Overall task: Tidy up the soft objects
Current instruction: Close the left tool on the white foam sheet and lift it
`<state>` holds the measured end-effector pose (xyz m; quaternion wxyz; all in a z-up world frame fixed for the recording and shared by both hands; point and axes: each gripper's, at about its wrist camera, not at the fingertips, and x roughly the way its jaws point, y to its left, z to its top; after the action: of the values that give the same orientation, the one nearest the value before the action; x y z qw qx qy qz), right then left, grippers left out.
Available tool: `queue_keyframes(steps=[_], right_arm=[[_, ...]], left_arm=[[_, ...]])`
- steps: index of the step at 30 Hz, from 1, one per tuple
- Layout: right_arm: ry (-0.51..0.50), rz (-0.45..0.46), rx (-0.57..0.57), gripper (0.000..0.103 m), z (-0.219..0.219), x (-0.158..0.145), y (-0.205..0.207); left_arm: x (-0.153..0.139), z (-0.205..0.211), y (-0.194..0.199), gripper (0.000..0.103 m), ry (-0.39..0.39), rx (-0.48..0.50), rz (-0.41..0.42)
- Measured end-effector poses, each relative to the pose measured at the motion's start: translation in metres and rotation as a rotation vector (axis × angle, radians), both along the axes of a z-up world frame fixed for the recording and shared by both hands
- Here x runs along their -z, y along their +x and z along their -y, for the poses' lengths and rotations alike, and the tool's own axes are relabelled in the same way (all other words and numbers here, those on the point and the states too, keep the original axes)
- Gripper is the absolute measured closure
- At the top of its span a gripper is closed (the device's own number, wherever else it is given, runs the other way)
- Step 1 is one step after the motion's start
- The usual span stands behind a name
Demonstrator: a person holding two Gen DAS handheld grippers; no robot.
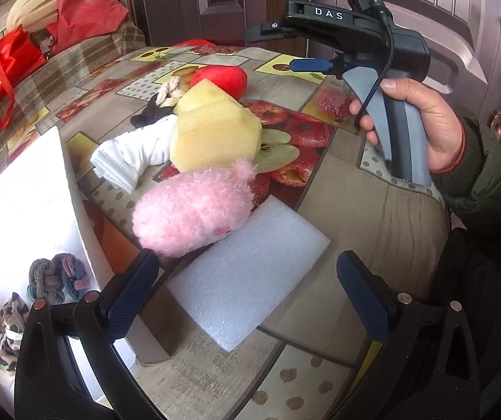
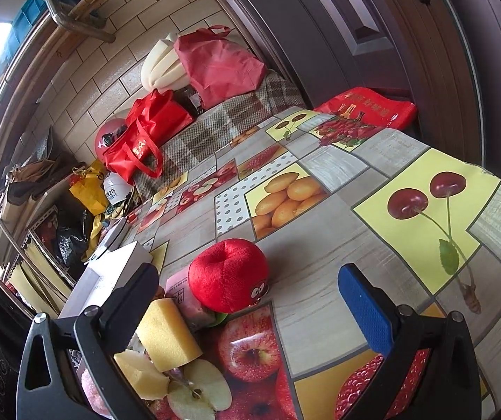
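In the left wrist view my left gripper (image 1: pixel 247 297) is open, low over a white foam sheet (image 1: pixel 247 273) on the fruit-print table (image 1: pixel 355 217). Just beyond the sheet lie a pink plush toy (image 1: pixel 194 206), a yellow sponge block (image 1: pixel 215 129), folded white cloth (image 1: pixel 128 161), a rope knot (image 1: pixel 170 92) and a red plush apple (image 1: pixel 220 78). A hand holds my right gripper (image 1: pixel 285 47) open above the table's far side. In the right wrist view that gripper (image 2: pixel 247 304) hovers empty over the red plush apple (image 2: pixel 227 274), with the yellow sponge (image 2: pixel 166 332) at left.
A white box (image 1: pixel 23 210) at the table's left holds knotted hair ties (image 1: pixel 58 276) and a leopard-print scrunchie (image 1: pixel 12 318). Red bags (image 2: pixel 138 143) sit on a plaid-covered bench (image 2: pixel 215 122) behind the table. A dark door (image 2: pixel 338 35) stands beyond the far edge.
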<state>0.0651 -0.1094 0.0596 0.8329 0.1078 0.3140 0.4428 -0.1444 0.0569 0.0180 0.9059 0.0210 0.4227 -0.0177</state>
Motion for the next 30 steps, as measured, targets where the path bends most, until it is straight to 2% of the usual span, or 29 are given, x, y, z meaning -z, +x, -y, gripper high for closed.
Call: queue_keyframes(steps=[9, 15, 17, 19, 22, 25, 27, 28, 30], right_arm=[[0.01, -0.019, 0.003, 0.0, 0.0, 0.0, 0.002], [0.031, -0.037, 0.008, 0.0, 0.004, 0.001, 0.005], [0.029, -0.04, 0.008, 0.0, 0.004, 0.002, 0.005], [0.029, -0.043, 0.007, 0.0, 0.005, 0.002, 0.008], [0.029, -0.045, 0.009, 0.0, 0.005, 0.002, 0.007], [0.029, -0.043, 0.009, 0.0, 0.005, 0.002, 0.008], [0.029, -0.035, 0.01, 0.0, 0.005, 0.002, 0.007], [0.031, -0.033, 0.011, 0.0, 0.005, 0.002, 0.008], [0.04, -0.021, 0.014, 0.0, 0.006, 0.001, 0.006]], left_arm=[[0.005, 0.019, 0.01, 0.001, 0.063, 0.06, -0.026], [0.01, 0.001, 0.001, 0.001, 0.123, -0.008, -0.057], [0.005, -0.005, -0.004, 0.001, 0.071, -0.019, -0.041], [0.0, -0.003, -0.008, 0.001, 0.026, 0.013, -0.017], [0.002, 0.009, -0.002, 0.001, 0.069, 0.036, -0.036], [0.013, 0.008, 0.014, 0.001, 0.086, 0.003, -0.083], [0.015, 0.005, 0.018, 0.001, 0.045, -0.004, -0.086], [0.015, 0.005, 0.018, 0.003, 0.045, -0.001, -0.083], [0.013, 0.007, 0.013, 0.014, 0.046, 0.014, -0.076]])
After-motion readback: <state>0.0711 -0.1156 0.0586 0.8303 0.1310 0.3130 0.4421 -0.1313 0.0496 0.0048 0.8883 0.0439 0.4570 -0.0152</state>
